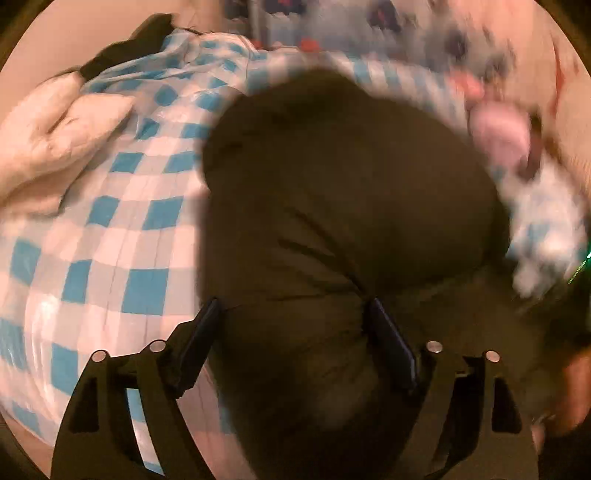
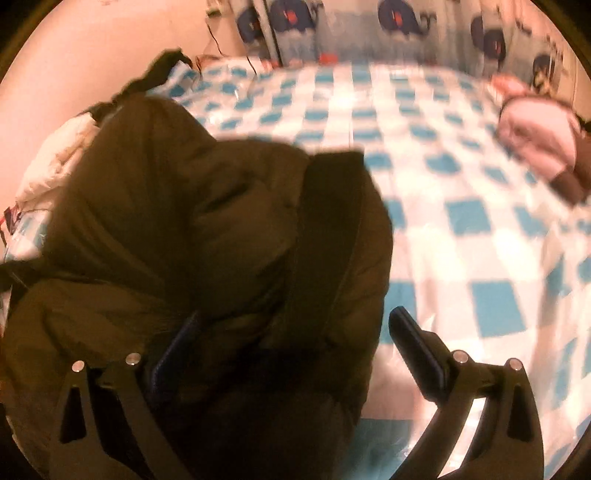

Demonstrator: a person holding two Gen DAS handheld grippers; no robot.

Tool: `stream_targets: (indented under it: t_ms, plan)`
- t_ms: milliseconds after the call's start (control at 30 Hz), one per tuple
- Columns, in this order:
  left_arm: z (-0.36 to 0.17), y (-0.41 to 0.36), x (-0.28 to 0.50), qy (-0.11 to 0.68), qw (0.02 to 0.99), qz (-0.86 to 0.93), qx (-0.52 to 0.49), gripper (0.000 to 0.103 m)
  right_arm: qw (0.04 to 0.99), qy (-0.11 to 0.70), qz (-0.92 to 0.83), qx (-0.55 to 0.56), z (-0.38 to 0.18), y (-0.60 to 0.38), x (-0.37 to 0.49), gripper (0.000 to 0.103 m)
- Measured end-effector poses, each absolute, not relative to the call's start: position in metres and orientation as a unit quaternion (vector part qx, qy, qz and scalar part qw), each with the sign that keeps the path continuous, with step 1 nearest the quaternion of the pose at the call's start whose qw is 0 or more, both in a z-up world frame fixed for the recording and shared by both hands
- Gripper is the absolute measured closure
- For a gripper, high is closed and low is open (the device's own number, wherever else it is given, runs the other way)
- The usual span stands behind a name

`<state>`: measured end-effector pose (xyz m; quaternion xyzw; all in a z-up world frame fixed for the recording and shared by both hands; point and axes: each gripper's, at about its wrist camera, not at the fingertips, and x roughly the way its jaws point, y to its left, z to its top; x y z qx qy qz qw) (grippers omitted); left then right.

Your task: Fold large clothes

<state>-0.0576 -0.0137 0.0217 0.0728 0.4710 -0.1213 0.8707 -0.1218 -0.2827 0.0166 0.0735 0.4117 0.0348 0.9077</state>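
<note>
A: Jacket (image 1: 332,206) first: a dark olive, puffy, quilted one with soft rounded bulges and stitched seams, bunched in a heap on the blue-and-white checked sheet (image 1: 110,236). In the left wrist view it fills the centre and lower middle of the frame.

B: And the sheet looks glossy, like plastic film, with wrinkles catching the light. What of the left tongs (image 1: 295,325)?

A: Spread wide, one dark pad on each side of a jacket fold. The fabric lies between them, but the pads do not press it.

B: The right wrist view puts the jacket in the left and centre of the frame (image 2: 177,229), with a flat darker band, maybe a placket or strap, running down its right part.

A: The right tongs (image 2: 295,332) stand apart too. The left pad is sunk against the padding; the right pad sits over the bare checked sheet (image 2: 461,229). Whether anything is gripped, I cannot tell.

B: What does one view give that the other lacks?

A: The left view shows a cream quilted garment (image 1: 55,147) at the left edge, with a blurred pink-and-white bundle (image 1: 498,136) at upper right. The right view shows a curtain with navy whale prints (image 2: 369,22) along the top, and a pink garment (image 2: 535,140) at right.

B: A small black item (image 2: 162,70) lies at upper left there.
</note>
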Motion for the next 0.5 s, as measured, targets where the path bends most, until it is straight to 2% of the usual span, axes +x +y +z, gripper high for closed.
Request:
stream_targets:
  t_ms: [100, 167, 267, 367, 500]
  plan:
    - [0.018, -0.004, -0.06, 0.476, 0.869, -0.12, 0.059, 0.021, 0.921, 0.377, 0.059, 0.08, 0.036, -0.286, -0.125, 0.007]
    - [0.017, -0.003, -0.057, 0.478, 0.868, -0.12, 0.056, 0.021, 0.881, 0.467, 0.047, 0.06, 0.002, -0.29, -0.099, 0.007]
    - [0.027, -0.004, -0.061, 0.46, 0.879, -0.119, 0.044, 0.021, 0.833, 0.524, 0.078, 0.159, -0.039, -0.322, -0.086, 0.007]
    - [0.028, -0.009, -0.067, 0.447, 0.884, -0.122, 0.054, 0.02, 0.843, 0.496, 0.074, 0.195, -0.024, -0.349, -0.09, 0.007]
    - [0.016, -0.02, -0.068, 0.45, 0.881, -0.127, 0.073, 0.02, 0.887, 0.396, 0.1, 0.216, 0.033, -0.355, -0.089, 0.007]
